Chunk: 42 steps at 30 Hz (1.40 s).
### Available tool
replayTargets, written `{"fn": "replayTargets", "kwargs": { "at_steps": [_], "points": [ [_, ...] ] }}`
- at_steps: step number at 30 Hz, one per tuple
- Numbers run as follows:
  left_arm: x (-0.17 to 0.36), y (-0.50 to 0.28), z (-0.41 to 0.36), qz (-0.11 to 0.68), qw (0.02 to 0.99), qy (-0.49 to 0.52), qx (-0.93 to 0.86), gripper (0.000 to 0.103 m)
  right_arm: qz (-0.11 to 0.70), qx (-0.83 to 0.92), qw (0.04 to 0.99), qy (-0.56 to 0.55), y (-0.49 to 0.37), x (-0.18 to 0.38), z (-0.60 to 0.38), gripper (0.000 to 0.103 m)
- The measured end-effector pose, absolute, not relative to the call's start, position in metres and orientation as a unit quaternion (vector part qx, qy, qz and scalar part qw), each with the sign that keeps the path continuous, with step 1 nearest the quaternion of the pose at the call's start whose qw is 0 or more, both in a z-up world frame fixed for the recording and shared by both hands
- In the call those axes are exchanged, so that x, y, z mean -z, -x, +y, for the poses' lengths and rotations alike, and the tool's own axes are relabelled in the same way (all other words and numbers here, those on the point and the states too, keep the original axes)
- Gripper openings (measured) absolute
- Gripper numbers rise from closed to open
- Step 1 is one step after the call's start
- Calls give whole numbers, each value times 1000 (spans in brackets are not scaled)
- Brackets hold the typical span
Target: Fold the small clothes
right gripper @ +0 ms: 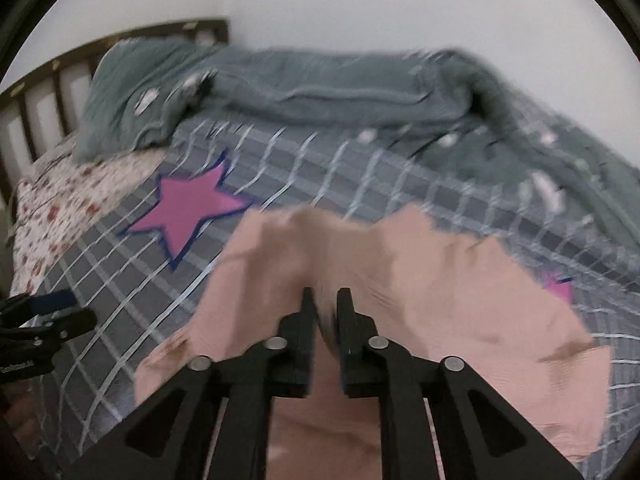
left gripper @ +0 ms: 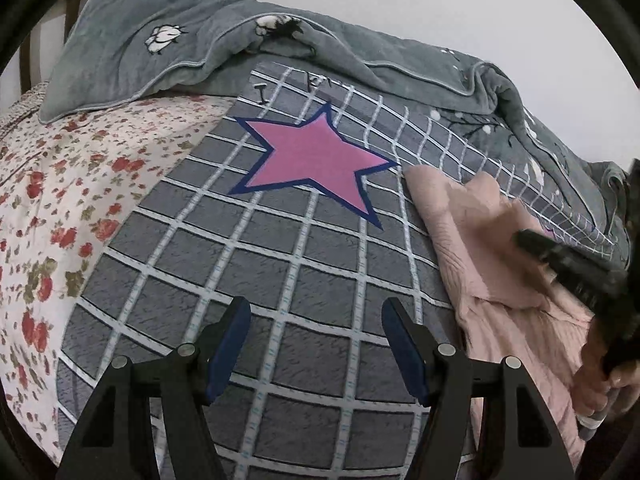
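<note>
A pale pink small garment lies crumpled on the right part of a grey checked blanket, with part of it folded over. My left gripper is open over bare blanket to the left of the garment, with nothing between its blue pads. In the right wrist view the picture is blurred. There my right gripper hovers over the middle of the pink garment with its jaws a narrow gap apart, and pink cloth shows through the gap. The right gripper appears as a dark blur in the left wrist view.
A pink star is printed on the blanket. A floral sheet covers the bed's left side. A grey pillow and a bunched grey quilt lie along the wall. A dark wooden headboard stands at the left.
</note>
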State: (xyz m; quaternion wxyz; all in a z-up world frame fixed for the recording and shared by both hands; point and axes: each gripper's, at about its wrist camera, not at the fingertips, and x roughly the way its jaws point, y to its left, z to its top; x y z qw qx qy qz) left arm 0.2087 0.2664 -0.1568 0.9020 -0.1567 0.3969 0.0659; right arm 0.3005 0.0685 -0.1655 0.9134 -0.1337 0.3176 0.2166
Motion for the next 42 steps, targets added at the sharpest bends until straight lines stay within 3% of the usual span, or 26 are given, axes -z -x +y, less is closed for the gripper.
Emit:
{"fn": "replayTargets", "kwargs": {
  "at_steps": [2, 8, 17, 22, 33, 34, 36, 42],
  "points": [
    [155, -210, 258, 399, 903, 150, -58, 66, 338, -246, 897, 141, -299, 172, 70, 35],
    [142, -220, 230, 398, 908, 130, -28, 66, 304, -246, 911, 132, -261, 156, 21, 48],
    [122, -262, 163, 387, 910, 132, 75, 65, 288, -86, 949, 96, -230, 152, -135, 48],
    [141, -283, 135, 427, 893, 113, 86, 52, 297, -45, 951, 68, -217, 171, -194, 48],
    [162, -309, 145, 454, 868, 193, 57, 49, 306, -58, 950, 35, -228, 202, -214, 48],
    [162, -312, 144, 453, 869, 195, 52, 46, 306, -59, 950, 32, -228, 203, -215, 48],
    [163, -319, 142, 452, 871, 188, 36, 6, 307, -61, 949, 31, -229, 204, -214, 48],
    [140, -306, 158, 395, 897, 195, 29, 6, 290, -59, 955, 24, -226, 194, -215, 48]
  ]
}}
